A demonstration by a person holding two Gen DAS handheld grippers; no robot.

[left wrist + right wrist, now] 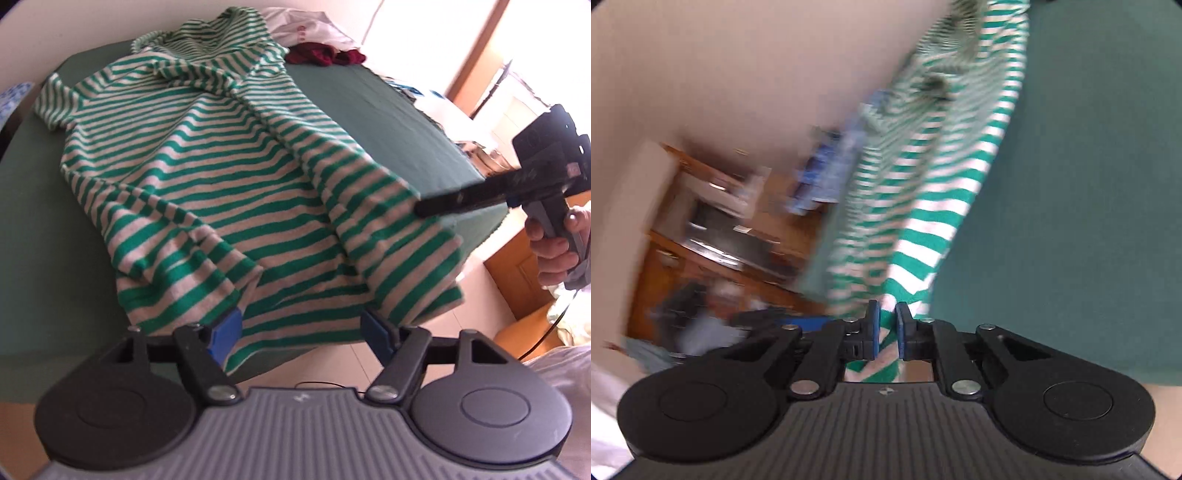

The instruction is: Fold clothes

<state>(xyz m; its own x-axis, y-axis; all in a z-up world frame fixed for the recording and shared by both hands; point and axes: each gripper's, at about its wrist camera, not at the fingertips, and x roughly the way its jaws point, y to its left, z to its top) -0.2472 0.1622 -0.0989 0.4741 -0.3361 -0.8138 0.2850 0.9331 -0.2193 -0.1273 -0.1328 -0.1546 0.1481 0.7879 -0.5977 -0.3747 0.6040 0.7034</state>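
So a green-and-white striped top (pixel 221 192) is spread out over a round table with a dark green cover (pixel 388 122), neck end at the far side, hem hanging a bit over the near edge. One sleeve has been laid across the body on the left side, so it looks partly folded in, though a lot of it is bunched up.

The right gripper (pixel 886 332) is clamped narrow on striped fabric, which is seen pinched between the blue pads (pixel 873 332). In the left wrist view that same gripper is seen out to the right, with a long band of the top, probably the other sleeve or side edge, lifted off the table towards it. Everything in the right view is smeared, so a move is likely underway.

The left gripper (pixel 301 334) is spread wide right at the hem, with cloth lying between the pads but nothing pinched.

Best guess: the right-hand side is being folded in. Next, the lifted part would need to be carried across the body and laid flat, with the hem kept from sliding off the edge.

Further back, a dark red garment (pixel 325 57) and something white (pixel 306 27) are parked.
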